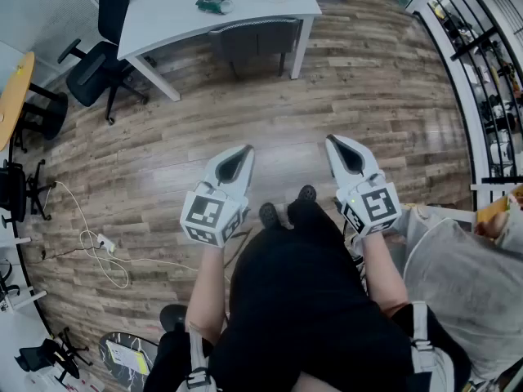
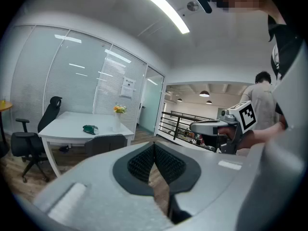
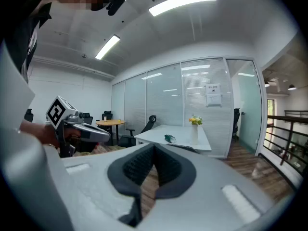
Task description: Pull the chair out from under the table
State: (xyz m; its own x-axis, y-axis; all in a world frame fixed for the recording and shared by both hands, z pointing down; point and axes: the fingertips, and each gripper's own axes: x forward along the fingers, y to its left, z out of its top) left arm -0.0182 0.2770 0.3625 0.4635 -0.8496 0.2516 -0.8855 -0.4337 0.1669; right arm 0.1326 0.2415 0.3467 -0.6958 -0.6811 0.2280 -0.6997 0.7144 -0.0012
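Head view shows the chair (image 1: 255, 43), dark grey with a squarish, round-cornered back, tucked under the near edge of the white table (image 1: 163, 15), so that only its back and thin legs show. A green thing (image 1: 214, 5) lies on the table just above it. The left gripper (image 1: 247, 149) and right gripper (image 1: 331, 140) are both pressed together on nothing, well apart from the chair.

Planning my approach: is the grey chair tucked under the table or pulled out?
Tucked in: the chair shows only its backrest at the table edge.
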